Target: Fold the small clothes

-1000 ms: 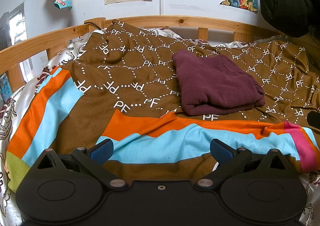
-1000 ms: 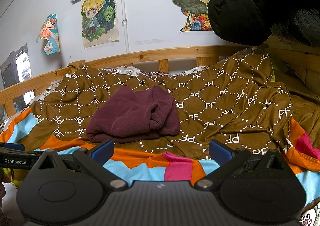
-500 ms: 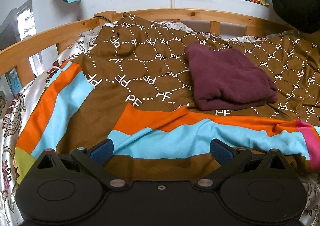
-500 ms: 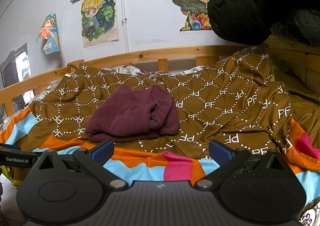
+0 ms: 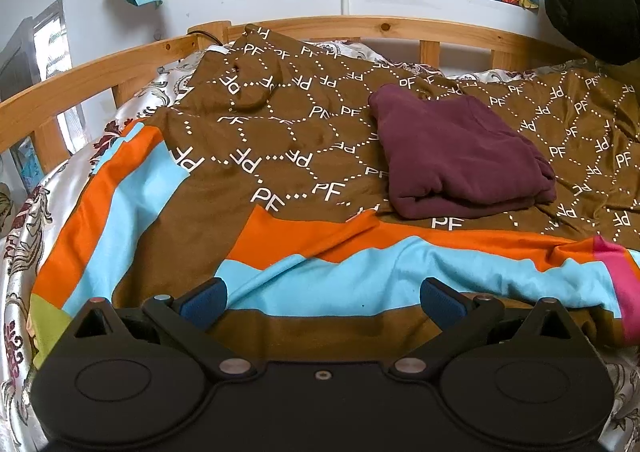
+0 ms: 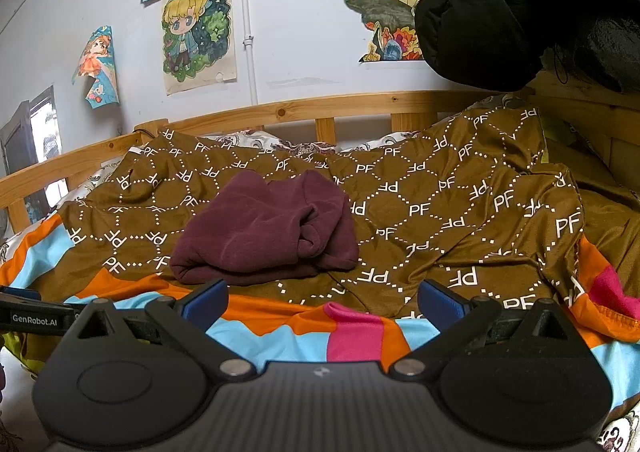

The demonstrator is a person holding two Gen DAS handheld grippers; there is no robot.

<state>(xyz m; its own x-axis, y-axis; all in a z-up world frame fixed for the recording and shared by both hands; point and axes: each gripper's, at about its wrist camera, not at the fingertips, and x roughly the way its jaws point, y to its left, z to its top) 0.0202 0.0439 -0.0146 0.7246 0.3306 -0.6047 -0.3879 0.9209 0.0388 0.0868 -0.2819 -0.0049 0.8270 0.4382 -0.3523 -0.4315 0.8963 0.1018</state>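
Observation:
A maroon garment (image 5: 460,156) lies folded in a thick bundle on the brown patterned bedspread (image 5: 288,124); it also shows in the right wrist view (image 6: 264,232). My left gripper (image 5: 323,298) is open and empty, held over the near blue and orange stripes, short of the garment. My right gripper (image 6: 323,302) is open and empty, just in front of the garment's near edge. The left gripper's side shows at the left edge of the right wrist view (image 6: 32,318).
A wooden bed rail (image 5: 360,26) runs along the back and left side. A black padded jacket (image 6: 520,4) hangs at the upper right over the bed. Drawings are stuck on the wall (image 6: 192,28). A patterned white sheet (image 5: 24,236) shows at the left.
The left gripper has drifted left and back a little, so the garment sits further right in its view. The right gripper has barely moved. Both stay open.

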